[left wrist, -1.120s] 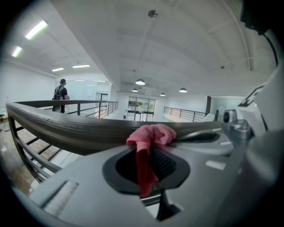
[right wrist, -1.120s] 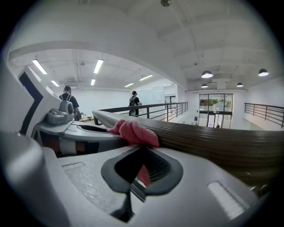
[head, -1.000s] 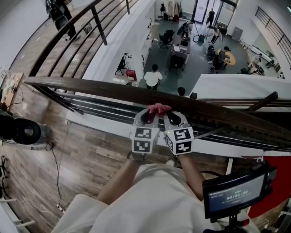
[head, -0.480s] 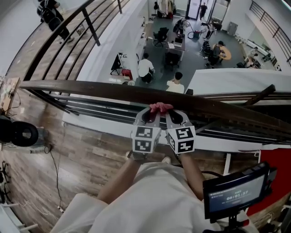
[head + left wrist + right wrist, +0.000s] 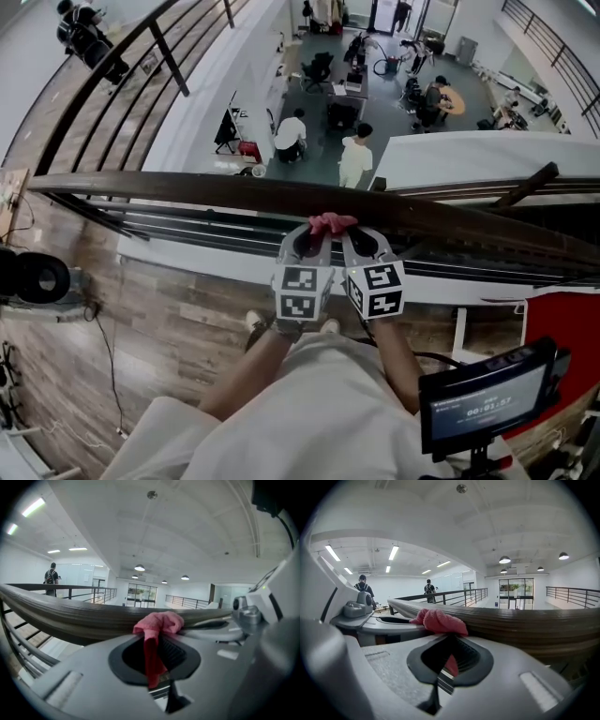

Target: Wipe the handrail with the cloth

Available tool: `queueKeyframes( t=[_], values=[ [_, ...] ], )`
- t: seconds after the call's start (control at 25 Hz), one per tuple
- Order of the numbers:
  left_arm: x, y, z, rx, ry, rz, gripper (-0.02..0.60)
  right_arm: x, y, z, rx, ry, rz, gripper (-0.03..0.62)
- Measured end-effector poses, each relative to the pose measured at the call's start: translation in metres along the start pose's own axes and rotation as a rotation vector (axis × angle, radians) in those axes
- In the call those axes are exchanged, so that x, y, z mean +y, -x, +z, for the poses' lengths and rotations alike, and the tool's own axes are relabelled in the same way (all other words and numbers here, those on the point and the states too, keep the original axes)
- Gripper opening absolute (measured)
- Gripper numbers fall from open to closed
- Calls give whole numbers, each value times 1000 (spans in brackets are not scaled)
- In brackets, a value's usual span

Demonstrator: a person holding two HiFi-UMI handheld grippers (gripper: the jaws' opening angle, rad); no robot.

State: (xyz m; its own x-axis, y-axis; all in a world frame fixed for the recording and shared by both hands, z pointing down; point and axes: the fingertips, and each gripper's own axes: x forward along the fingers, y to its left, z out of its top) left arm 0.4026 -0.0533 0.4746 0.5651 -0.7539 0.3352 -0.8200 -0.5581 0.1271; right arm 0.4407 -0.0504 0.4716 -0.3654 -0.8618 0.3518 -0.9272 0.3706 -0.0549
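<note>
we held cloth (image 5: 330, 223) clamped in left gripper (image 5: 307, 240) and right gripper (image 5: 363, 242), pressed against handrail (image 5: 187, 190), likely for firm wiping.

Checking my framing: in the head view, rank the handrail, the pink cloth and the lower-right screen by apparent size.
1. handrail, spanning the frame
2. screen, though nearness to the camera enlarges it
3. cloth, a small bunch against the rail

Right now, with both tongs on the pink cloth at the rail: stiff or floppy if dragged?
Probably floppy: the pink cloth bunches on top and a tail hangs limp inside the left tongs. Dragged, it should slide rather than snag, since the wooden handrail looks smooth, though it may bunch further.
</note>
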Motion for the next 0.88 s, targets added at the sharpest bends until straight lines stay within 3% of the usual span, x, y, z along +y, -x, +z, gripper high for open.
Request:
queueKeyframes(
  t=[0.48, 0.88],
  values=[
    [-50, -27, -8, 21, -32, -97, 58, -50, 30, -15, 6, -47, -67, 3],
    [-133, -58, -5, 49, -143, -299, 60, -123, 74, -32, -5, -111, -240, 3]
  ],
)
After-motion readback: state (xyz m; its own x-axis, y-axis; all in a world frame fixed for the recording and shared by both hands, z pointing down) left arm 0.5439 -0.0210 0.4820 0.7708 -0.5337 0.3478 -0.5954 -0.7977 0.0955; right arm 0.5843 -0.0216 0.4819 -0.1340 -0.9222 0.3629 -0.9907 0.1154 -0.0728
